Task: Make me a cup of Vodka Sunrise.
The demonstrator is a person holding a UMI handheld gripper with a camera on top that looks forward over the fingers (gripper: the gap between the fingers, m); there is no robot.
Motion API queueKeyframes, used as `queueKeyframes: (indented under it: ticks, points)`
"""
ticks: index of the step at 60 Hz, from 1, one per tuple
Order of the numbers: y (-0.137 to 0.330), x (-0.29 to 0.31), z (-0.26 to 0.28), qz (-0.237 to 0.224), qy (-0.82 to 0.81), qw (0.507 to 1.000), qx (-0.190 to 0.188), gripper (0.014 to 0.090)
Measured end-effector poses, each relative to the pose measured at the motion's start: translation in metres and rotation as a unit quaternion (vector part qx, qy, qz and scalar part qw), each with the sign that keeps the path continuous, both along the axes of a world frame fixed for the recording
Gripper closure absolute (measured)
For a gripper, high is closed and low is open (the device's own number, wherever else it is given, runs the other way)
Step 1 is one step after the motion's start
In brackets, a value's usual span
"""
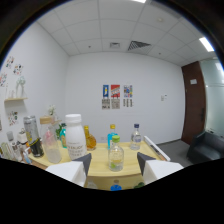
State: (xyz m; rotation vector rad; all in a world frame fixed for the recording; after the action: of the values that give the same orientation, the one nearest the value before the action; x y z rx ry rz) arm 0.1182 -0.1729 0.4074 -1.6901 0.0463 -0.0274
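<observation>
— Nearest to me are my own gripper (114, 169) fingers, white with dark pads, spread apart with nothing pinched. Just ahead, in line with the gap but beyond the tips, stands the small clear bottle (116, 156) with a green cap and something yellow-green inside.

— Take that bottle as your landmark. What's left of it?

— Far left of it, a silver can (30, 129) and dark clutter I can't make out. Closer in, a clear glass (51, 148), then the big white bottle (75, 136), then an amber bottle (89, 138) just behind that one. Behind the landmark, a blue bottle (112, 135) with a yellow cap. To its right, a clear bottle (135, 138) with a dark cap. All sit on the wooden table (100, 162).

— What could go wrong?

— I judge nothing is poured yet. The bottles stand close together, so reaching past the small one could knock it or the white bottle over. I also can't tell which holds vodka, so I might grab the wrong one.

— Any labels?

— None readable. The white bottle's band and the wall posters (117, 96) carry print too small to make out.
</observation>
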Motion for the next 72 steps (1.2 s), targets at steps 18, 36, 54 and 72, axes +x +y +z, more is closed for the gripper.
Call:
queueKeyframes:
  ticks: [18,36,54,72]
  points:
    - [0.068,0.010,-0.040,0.005,0.004,0.999,-0.038,0.0595]
    - [0.057,0.003,-0.019,0.029,0.009,0.999,-0.019,0.0686]
    - [-0.013,-0.003,0.024,0.046,0.032,0.998,0.040,0.0690]
    - [-0.052,0.007,-0.187,0.012,0.070,0.993,-0.096,0.0692]
